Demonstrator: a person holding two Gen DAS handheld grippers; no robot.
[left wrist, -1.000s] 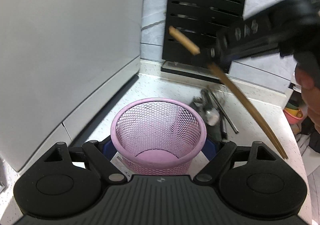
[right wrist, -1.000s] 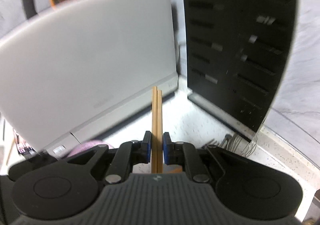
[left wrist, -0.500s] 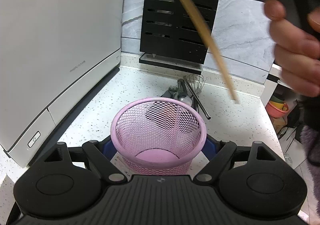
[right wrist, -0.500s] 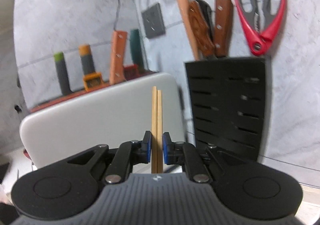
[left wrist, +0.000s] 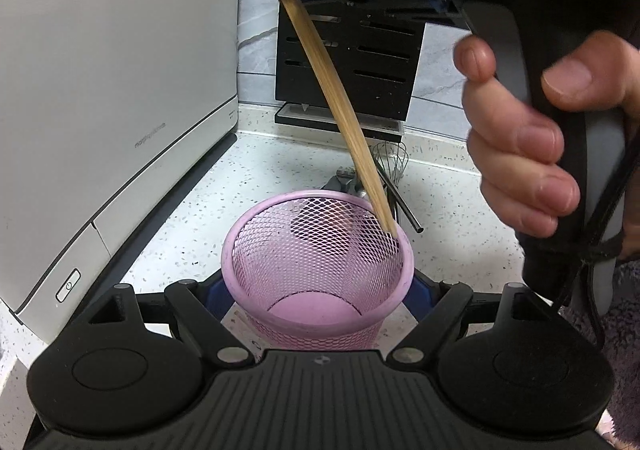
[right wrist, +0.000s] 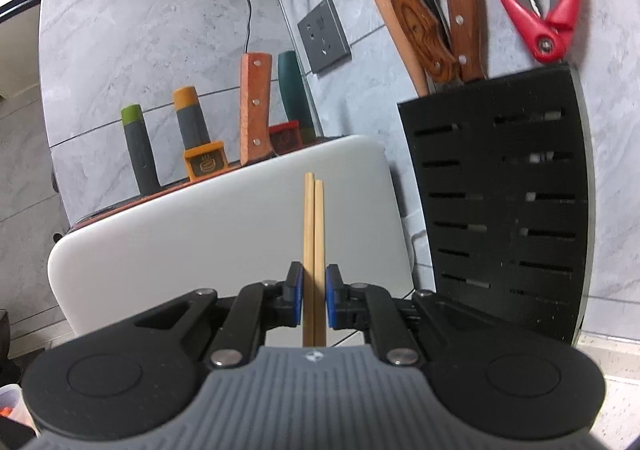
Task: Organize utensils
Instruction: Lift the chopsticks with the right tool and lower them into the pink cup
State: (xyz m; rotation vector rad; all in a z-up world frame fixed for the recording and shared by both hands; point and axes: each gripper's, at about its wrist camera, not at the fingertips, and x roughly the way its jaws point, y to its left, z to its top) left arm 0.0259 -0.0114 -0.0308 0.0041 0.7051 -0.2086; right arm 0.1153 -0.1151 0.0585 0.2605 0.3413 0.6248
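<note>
White appliance [left wrist: 100,98] stands at left on the speckled counter [left wrist: 240,178]. My left hand-held gripper [left wrist: 320,292] clasps the pink mesh cup [left wrist: 316,270]; its jaws have just narrowed slightly. My right hand-held gripper [right wrist: 314,300] pinches two chopsticks [left wrist: 340,106], tips inside the cup's rim.

Right gripper [right wrist: 314,302] clamped on two slim wooden chopsticks [right wrist: 313,246]
Sticks upright between the blue pads [right wrist: 295,298] — black slotted knife block [right wrist: 500,206] right of the jaws.
</note>
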